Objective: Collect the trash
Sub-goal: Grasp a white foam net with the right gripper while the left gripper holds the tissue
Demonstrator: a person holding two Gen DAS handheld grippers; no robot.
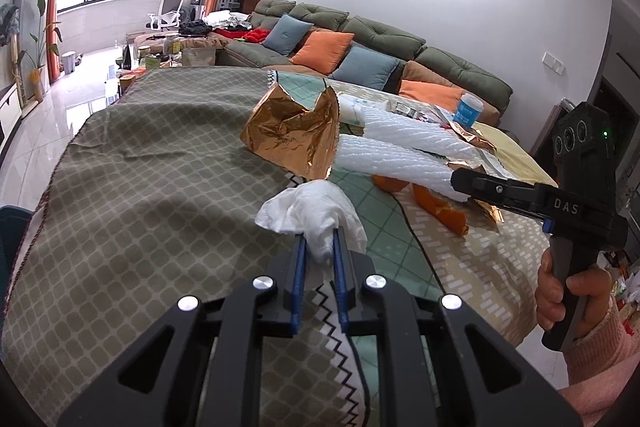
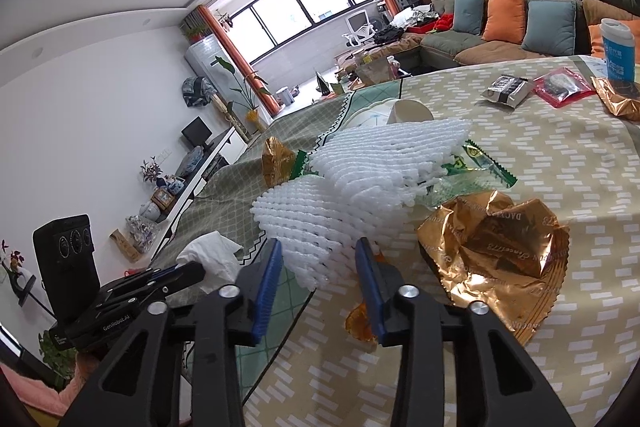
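Tissue [image 1: 316, 217] crumpled, soft, light, pinched in left claw [image 1: 319, 247]. Right claw [image 2: 318, 267] wide open around foam fruit net [image 2: 320, 227]; springy, squashable, best grabbed mid-body.

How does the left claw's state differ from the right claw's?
The left claw is shut on the white tissue; the right claw is open, its fingers straddling the white foam net without pinching it. Left has its piece lifted off the cloth; right's net is still lying on it. Both target white trash.
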